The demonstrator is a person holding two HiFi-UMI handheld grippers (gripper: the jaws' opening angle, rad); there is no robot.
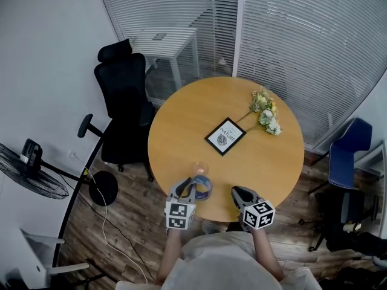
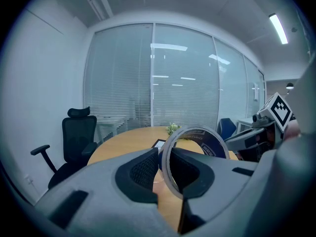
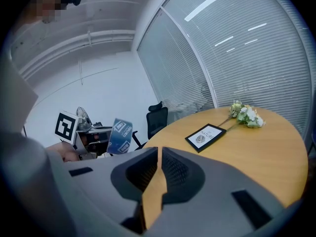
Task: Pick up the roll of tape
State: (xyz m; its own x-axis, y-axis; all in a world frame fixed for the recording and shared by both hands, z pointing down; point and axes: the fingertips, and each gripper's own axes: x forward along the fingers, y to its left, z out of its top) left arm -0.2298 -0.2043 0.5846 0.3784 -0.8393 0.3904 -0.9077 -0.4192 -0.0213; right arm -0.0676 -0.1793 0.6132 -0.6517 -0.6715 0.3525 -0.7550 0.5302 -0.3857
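Observation:
The roll of tape (image 1: 204,188), blue inside with a pale outer band, is lifted just above the near edge of the round wooden table (image 1: 266,159). My left gripper (image 1: 191,190) is shut on its rim. In the left gripper view the tape (image 2: 210,140) stands upright on edge, its wall pinched at the left gripper (image 2: 165,155). My right gripper (image 1: 237,193) hovers beside it at the table's near edge, apart from the roll. Its jaws (image 3: 159,151) are drawn together with nothing between them. The tape (image 3: 120,135) shows at the left of the right gripper view.
A framed print (image 1: 225,136) lies mid-table, with a sprig of white flowers (image 1: 266,113) beyond it. A small clear cup (image 1: 200,168) stands just past the tape. A black office chair (image 1: 124,104) is at the table's left, a blue chair (image 1: 347,151) at the right, a fan (image 1: 33,174) on the floor.

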